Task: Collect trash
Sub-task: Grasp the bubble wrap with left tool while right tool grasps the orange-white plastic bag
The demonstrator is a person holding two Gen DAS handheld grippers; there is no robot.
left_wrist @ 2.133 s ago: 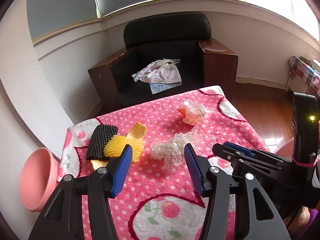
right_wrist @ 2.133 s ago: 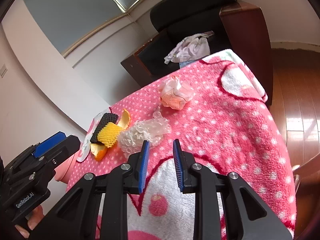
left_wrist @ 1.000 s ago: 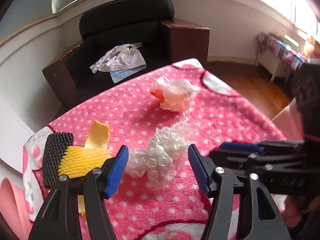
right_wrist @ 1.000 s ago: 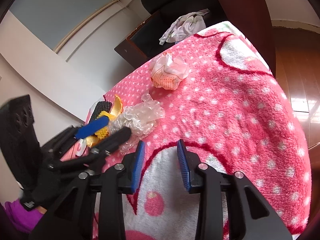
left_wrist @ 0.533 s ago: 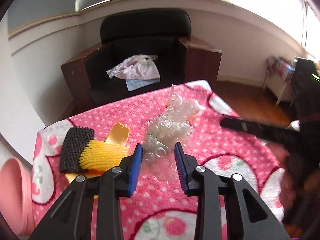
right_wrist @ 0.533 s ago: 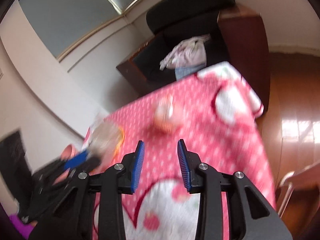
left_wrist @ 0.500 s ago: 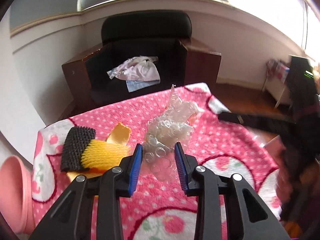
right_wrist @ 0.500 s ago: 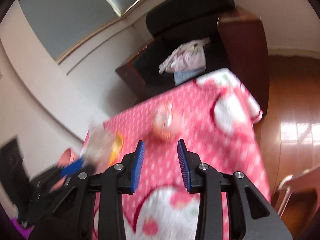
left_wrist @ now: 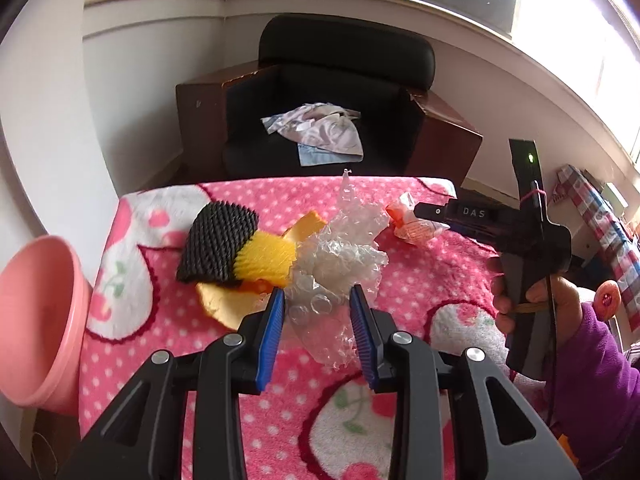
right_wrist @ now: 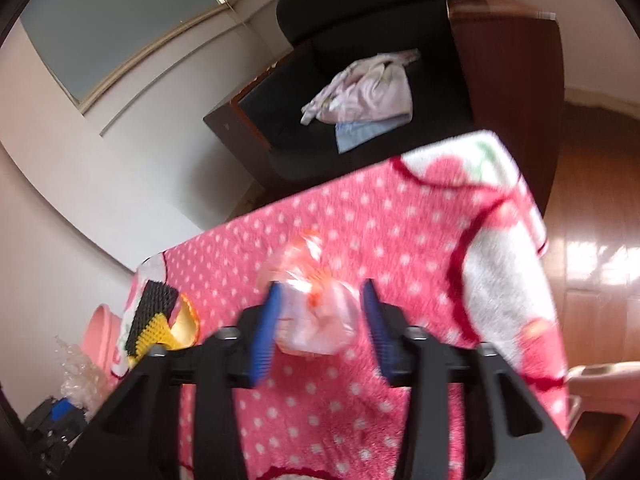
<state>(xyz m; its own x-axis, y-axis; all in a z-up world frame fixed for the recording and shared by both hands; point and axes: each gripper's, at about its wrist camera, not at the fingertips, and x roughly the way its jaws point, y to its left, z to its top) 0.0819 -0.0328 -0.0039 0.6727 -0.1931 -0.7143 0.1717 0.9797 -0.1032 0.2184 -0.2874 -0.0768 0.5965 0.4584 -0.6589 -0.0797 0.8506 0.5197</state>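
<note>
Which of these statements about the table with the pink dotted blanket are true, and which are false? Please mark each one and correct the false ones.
1. The left gripper is shut on the bubble wrap. True.
2. The right gripper is shut with nothing between its fingers. False: its jaws have just been opening and stand open around the orange and white plastic bag.
3. A black foam net overlaps a yellow foam net. True.
4. The armchair behind the table has nothing on its seat. False: crumpled cloths lie on it.
5. A pink bin stands at the blanket's left edge. True.
</note>
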